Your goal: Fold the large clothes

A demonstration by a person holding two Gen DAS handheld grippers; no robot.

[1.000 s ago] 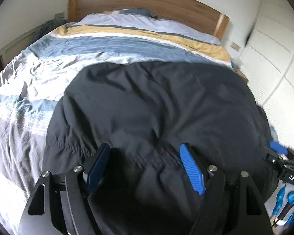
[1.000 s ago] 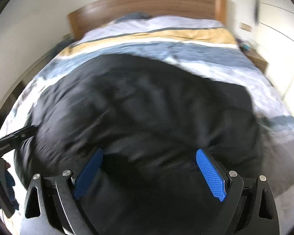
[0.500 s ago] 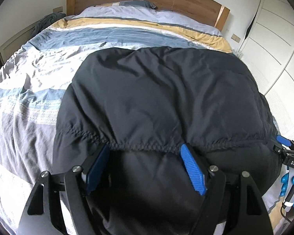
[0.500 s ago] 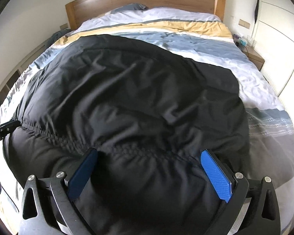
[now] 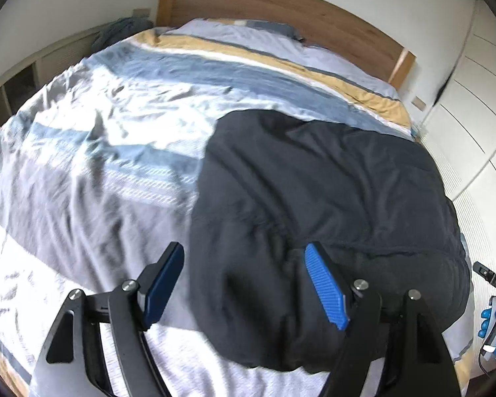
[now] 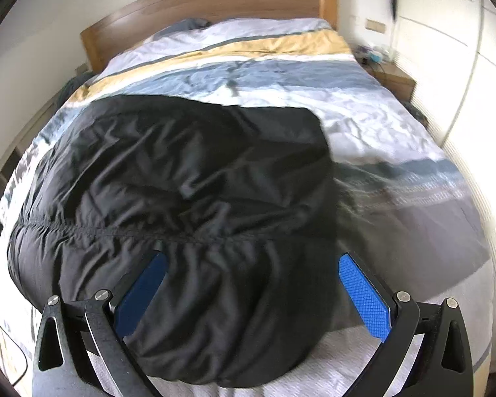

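A large black padded garment [image 5: 320, 205] lies spread on the bed, its gathered hem nearest me; it also shows in the right wrist view [image 6: 188, 192]. My left gripper [image 5: 244, 284] is open over the garment's near left edge, its left finger over the bedding. My right gripper [image 6: 254, 294] is open wide over the garment's near right part, below the gathered seam. Neither holds anything. The right gripper's body [image 5: 494, 284] shows at the far right of the left wrist view.
The bed has a striped blue, white, grey and yellow duvet [image 5: 109, 139] and a wooden headboard [image 6: 215, 3]. White wardrobe doors [image 5: 476, 106] stand to the right. A bedside table [image 6: 393, 79] is at the back right, low shelving [image 5: 20, 86] to the left.
Both grippers have drawn back and apart: the left view has shifted left, showing more bare duvet, and the right view has shifted right. The garment lies flatter than one second ago.
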